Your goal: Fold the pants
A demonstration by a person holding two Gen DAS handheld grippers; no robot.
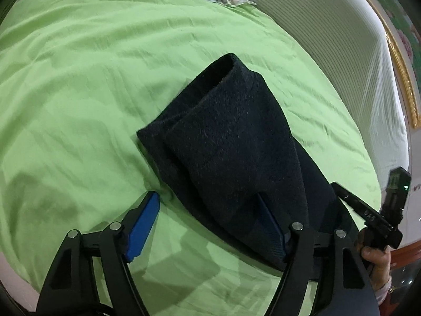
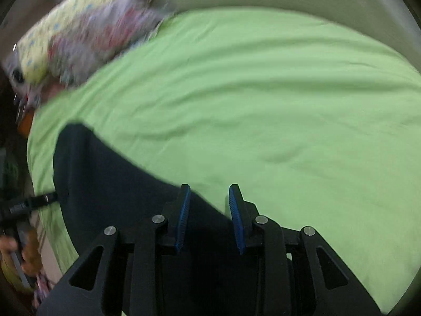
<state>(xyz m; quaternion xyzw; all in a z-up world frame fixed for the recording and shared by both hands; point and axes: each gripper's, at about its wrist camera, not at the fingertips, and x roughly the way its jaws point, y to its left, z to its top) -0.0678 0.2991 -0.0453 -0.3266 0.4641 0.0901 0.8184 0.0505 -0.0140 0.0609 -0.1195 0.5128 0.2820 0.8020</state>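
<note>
Dark navy pants (image 1: 229,142) lie folded into a thick wedge on the green bed sheet (image 1: 79,84), with one open leg end pointing away. My left gripper (image 1: 206,194) stands open and wide. Its right pad hangs over the near part of the pants and its left pad over bare sheet, neither pressing. In the right wrist view the pants (image 2: 118,184) spread to the lower left under my right gripper (image 2: 209,188). It is open with a narrow gap, and only sheet and the cloth's edge show between its pads. The right gripper (image 1: 368,210) also shows beside the pants.
A flowered quilt (image 2: 86,39) is heaped at the far end of the bed. A white ribbed padded board (image 1: 329,42) with a gold-trimmed frame (image 1: 402,79) runs along one side. A hand (image 1: 376,260) holds the right gripper, and another hand (image 2: 26,252) holds the left one.
</note>
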